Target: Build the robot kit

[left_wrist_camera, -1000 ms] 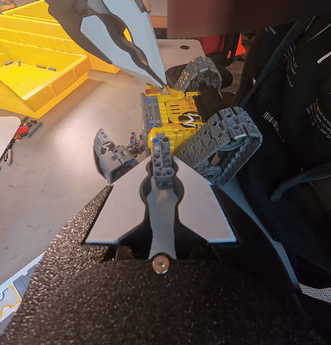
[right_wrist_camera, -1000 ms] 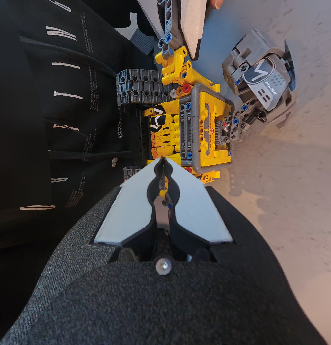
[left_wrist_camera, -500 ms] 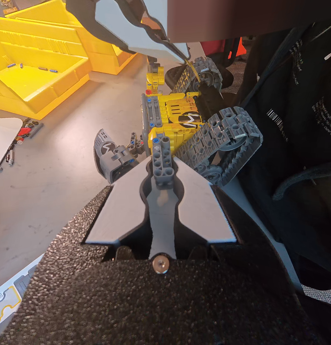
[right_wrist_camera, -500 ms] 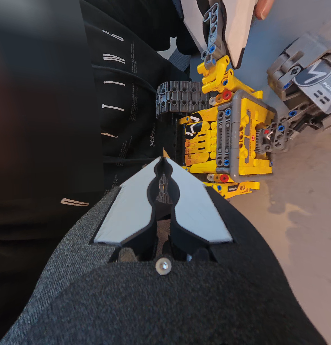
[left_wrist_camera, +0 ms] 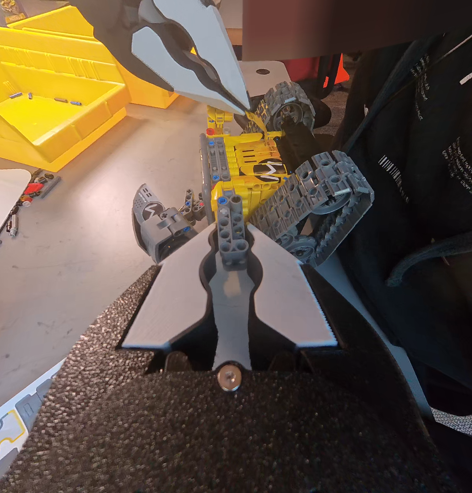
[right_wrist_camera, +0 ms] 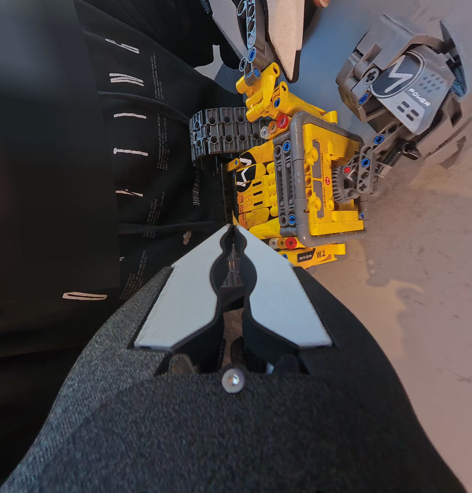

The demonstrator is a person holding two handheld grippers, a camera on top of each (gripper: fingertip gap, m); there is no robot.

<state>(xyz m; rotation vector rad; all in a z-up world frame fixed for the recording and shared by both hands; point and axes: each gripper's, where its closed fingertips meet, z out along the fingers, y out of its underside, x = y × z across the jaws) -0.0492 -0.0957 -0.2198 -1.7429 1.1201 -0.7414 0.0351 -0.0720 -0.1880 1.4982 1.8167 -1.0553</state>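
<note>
- Left gripper is closed down narrow on a short grey plastic beam with round holes. The beam's far end is pinned to the yellow brick-built tracked vehicle model lying on its side at 12 o'clock.
- Right gripper has its jaws pretty much together. The tips sit at a thin yellow flap on the model's far end, but I honestly can't tell if it's pinched.
- Grey linked rubber-style track wraps the model at 2 o'clock, hanging at the grey worktop edge.
- Grey scoop-shaped piece with a round black sticker sits at 10 o'clock, joined to the model.
- Further out are yellow plastic sorting bins at 10 o'clock and small loose pins at 9.
- A person's black printed garment is at 3.
</note>
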